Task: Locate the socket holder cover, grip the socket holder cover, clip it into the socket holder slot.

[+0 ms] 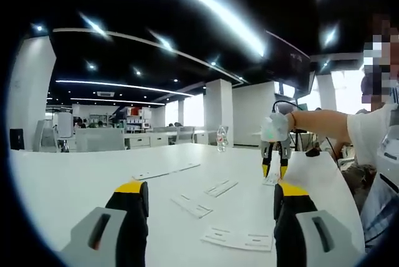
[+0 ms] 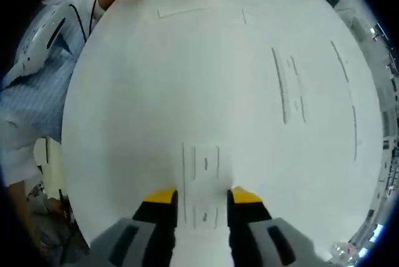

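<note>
White plastic parts lie scattered over a white table (image 1: 75, 179). In the left gripper view, the left gripper (image 1: 209, 208) hangs above the table with its yellow-tipped fingers (image 1: 132, 187) spread wide and nothing between them. Just ahead of the right-hand finger lies a flat white plate (image 1: 237, 238) with slots in it. Farther out are a short strip (image 1: 192, 206), a second strip (image 1: 221, 187) and a long thin strip (image 1: 165, 171) near the table's middle. A clear bottle (image 1: 222, 138) stands at the far edge.

Across the table, the right gripper (image 1: 274, 171) points straight down, held by a person's hand (image 1: 276, 126), its yellow tips just over a small white piece (image 1: 272, 180) on the table; whether they touch it cannot be told from here.

In the right gripper view, the right gripper (image 2: 201, 197) looks down on the table (image 2: 124, 123). Its fingers (image 2: 161, 197) stand moderately apart, one on each side of the cover (image 2: 204, 183), a white rectangular part with slots that lies flat on the table and runs between them. The fingers are beside the cover, and I cannot tell that they press on it. Long strips (image 2: 288, 86) lie well apart, toward the far side. A striped sleeve (image 2: 31, 92) shows at the table's edge.
</note>
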A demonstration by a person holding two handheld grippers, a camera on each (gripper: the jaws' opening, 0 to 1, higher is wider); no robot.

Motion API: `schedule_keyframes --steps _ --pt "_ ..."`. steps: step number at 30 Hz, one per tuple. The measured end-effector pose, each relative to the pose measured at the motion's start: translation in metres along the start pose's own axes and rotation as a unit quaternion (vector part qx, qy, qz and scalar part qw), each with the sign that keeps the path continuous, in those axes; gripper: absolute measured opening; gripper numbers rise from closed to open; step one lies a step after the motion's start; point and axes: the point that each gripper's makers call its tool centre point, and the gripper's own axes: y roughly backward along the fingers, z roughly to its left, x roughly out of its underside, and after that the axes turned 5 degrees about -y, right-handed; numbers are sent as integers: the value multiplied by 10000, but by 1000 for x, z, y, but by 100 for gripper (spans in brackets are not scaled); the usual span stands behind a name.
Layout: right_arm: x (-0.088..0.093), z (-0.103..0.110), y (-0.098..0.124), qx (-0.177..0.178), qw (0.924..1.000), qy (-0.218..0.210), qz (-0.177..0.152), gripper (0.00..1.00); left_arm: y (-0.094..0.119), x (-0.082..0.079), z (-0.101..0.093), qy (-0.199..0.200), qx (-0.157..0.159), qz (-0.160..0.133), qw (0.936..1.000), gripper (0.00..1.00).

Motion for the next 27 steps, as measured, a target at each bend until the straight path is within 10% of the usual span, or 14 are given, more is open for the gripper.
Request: schedule_keyframes --steps 27 --pt "-2 0 9 161 9998 69 87 25 1 0 0 18 -28 67 10000 82"
